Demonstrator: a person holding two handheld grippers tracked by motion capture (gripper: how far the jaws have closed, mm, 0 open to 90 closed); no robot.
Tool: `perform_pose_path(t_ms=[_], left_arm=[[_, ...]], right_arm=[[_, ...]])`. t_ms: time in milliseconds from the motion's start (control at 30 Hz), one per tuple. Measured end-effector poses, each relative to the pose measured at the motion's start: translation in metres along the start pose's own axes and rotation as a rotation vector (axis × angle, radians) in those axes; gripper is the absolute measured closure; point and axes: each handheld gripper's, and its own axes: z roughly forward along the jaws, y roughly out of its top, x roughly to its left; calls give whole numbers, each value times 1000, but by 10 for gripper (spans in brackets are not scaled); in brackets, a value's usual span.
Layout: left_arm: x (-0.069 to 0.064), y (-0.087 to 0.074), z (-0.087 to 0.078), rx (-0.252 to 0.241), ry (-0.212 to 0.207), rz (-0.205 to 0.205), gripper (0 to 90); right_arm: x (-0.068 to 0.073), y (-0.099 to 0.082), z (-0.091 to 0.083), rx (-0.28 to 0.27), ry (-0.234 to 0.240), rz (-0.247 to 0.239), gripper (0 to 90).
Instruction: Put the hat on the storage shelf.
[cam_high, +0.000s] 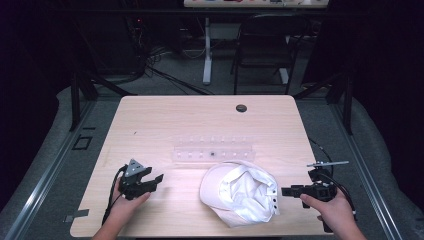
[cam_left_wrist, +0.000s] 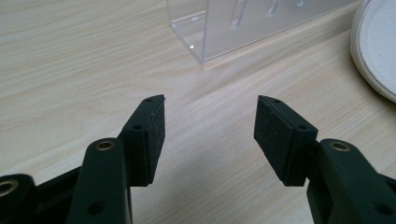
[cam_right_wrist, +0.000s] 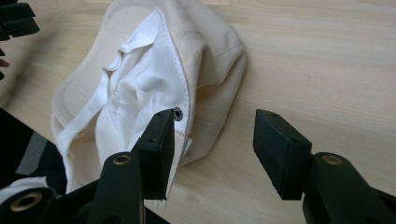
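A cream cap (cam_high: 240, 192) lies upside down on the wooden table (cam_high: 165, 120), its white lining facing up. In the right gripper view the cap (cam_right_wrist: 140, 84) spreads to the left, and a metal snap sits at its rim. My right gripper (cam_high: 286, 191) hovers just right of the cap. Its jaws (cam_right_wrist: 215, 114) stand wide apart over the cap's edge, and nothing is pressed between the pads. My left gripper (cam_high: 159, 178) rests left of the cap, open and empty (cam_left_wrist: 210, 100). It points at a clear acrylic rack (cam_left_wrist: 243, 28).
The clear rack (cam_high: 212, 149) lies across the table's middle, behind the cap. A dark cable hole (cam_high: 241, 108) sits near the far edge. A chair (cam_high: 265, 45) and a desk leg (cam_high: 207, 50) stand on the floor beyond. The cap's brim (cam_left_wrist: 378, 51) shows at the right of the left gripper view.
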Motion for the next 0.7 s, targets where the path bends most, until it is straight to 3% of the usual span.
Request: perform_pose_path(t_ms=[33, 167, 700], left_arm=[[-1, 0, 1, 0, -1, -5, 437], [-1, 0, 1, 9, -9, -2, 438], [-1, 0, 1, 8, -14, 0, 439]], right_arm=[[-1, 1, 2, 20, 26, 14, 486], [1, 3, 9, 54, 53, 21, 482], [11, 3, 34, 107, 91, 49, 474]])
